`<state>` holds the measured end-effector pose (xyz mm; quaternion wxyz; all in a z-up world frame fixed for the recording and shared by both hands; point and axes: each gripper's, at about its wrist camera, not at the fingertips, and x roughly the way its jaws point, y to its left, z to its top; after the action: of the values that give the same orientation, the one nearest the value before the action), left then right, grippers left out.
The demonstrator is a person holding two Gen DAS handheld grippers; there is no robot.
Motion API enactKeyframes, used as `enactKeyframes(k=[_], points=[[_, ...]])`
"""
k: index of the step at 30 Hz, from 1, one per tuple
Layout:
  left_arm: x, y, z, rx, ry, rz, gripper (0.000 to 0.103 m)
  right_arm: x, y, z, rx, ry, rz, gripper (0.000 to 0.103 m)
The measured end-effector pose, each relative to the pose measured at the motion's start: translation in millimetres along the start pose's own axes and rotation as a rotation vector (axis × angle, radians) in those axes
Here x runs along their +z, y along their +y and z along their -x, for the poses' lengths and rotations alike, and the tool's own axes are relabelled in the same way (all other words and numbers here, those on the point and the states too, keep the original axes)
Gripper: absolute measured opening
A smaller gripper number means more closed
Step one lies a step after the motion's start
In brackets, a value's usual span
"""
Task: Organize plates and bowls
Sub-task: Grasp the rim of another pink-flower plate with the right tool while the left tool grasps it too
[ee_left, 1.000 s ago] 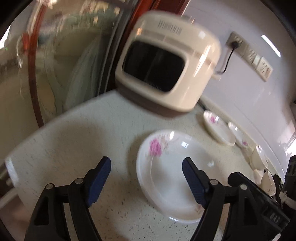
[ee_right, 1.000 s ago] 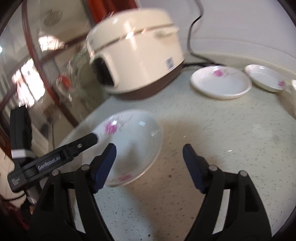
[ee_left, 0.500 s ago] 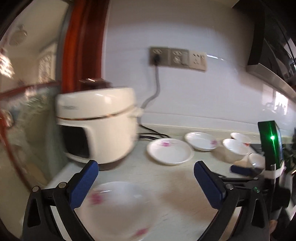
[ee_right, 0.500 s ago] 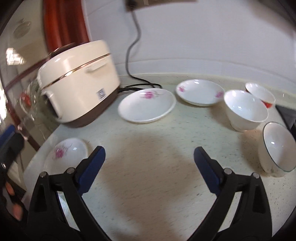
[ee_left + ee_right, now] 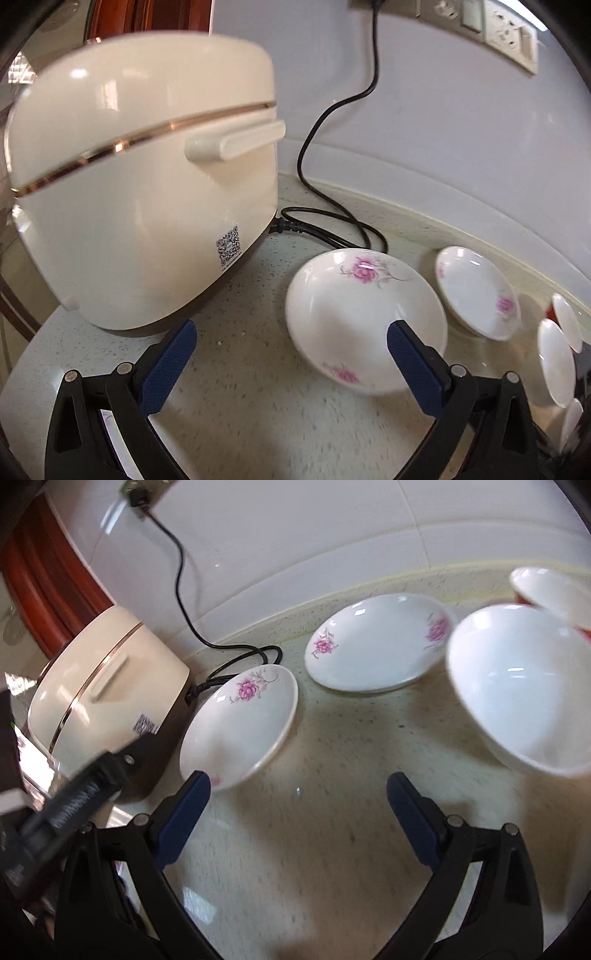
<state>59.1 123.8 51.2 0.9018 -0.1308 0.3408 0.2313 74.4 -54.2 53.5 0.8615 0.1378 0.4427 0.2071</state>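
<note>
Plates: nearest flowered plate [image 5: 364,317] sits on the counter [image 5: 258,406] just right of the rice cooker [image 5: 147,184], second plate [image 5: 476,291] beyond it, white bowl [image 5: 517,690] further right. Cooker's black cord [image 5: 332,229] loops behind the near plate. Left gripper [image 5: 291,354] and right gripper [image 5: 299,812] both spread wide, having just been opening, nothing between them.

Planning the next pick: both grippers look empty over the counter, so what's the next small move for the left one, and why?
Probably ease the left gripper forward and down so its open jaws straddle the near rim of the flowered plate. It holds nothing, that plate lies closest ahead beside the rice cooker, and a second plate sits just beyond. The right gripper is open and empty too.
</note>
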Motion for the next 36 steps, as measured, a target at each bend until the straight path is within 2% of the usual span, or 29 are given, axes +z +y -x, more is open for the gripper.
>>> enactKeyframes(k=[3, 7, 8, 9, 11, 12, 14, 16, 17, 20, 23, 32, 36], points=[[-2.7, 5.8, -21.5, 0.003, 0.036, 0.028, 0.103, 16.1, 0.6, -17.4, 0.014, -0.003, -0.011, 0.097], [-6.6, 27.1, -40.0, -0.072, 0.130, 0.155, 0.103, 33.4, 4.2, -37.9, 0.028, 0.025, -0.030, 0.097], [-8.2, 34.8, -41.4, -0.078, 0.134, 0.199, 0.103, 36.1, 5.3, -45.7, 0.026, 0.045, -0.034, 0.091], [-8.7, 38.1, -42.0, -0.082, 0.135, 0.218, 0.103, 38.3, 5.3, -51.1, 0.023, 0.060, -0.035, 0.078], [-10.1, 42.2, -42.5, -0.091, 0.137, 0.240, 0.103, 41.5, 10.2, -61.6, 0.004, 0.084, -0.010, 0.062], [-10.4, 42.1, -42.4, -0.087, 0.133, 0.238, 0.103, 42.3, 12.2, -64.2, -0.014, 0.087, 0.008, 0.058], [-11.6, 39.5, -42.3, -0.080, 0.131, 0.218, 0.103, 42.4, 18.4, -68.6, -0.027, 0.093, 0.044, 0.056], [-11.9, 32.3, -42.0, -0.101, 0.140, 0.205, 0.103, 38.8, 24.2, -70.5, -0.030, 0.105, 0.083, 0.045], [-10.0, 29.7, -44.2, -0.112, 0.145, 0.199, 0.103, 35.4, 27.3, -71.8, -0.035, 0.116, 0.104, 0.033], [-10.1, 24.5, -48.0, -0.142, 0.165, 0.183, 0.103, 29.0, 30.5, -68.2, -0.083, 0.115, 0.143, 0.021], [-12.3, 16.9, -52.8, -0.162, 0.189, 0.150, 0.103, 23.7, 25.1, -58.9, -0.081, 0.121, 0.146, 0.021], [-20.0, -23.0, -59.5, -0.107, 0.203, -0.076, 0.103, -8.0, 7.2, -12.2, -0.132, 0.120, 0.144, 0.020], [-25.1, -31.1, -58.0, -0.115, 0.208, -0.118, 0.103, -18.6, -2.7, 5.1, -0.153, 0.103, 0.137, 0.020]])
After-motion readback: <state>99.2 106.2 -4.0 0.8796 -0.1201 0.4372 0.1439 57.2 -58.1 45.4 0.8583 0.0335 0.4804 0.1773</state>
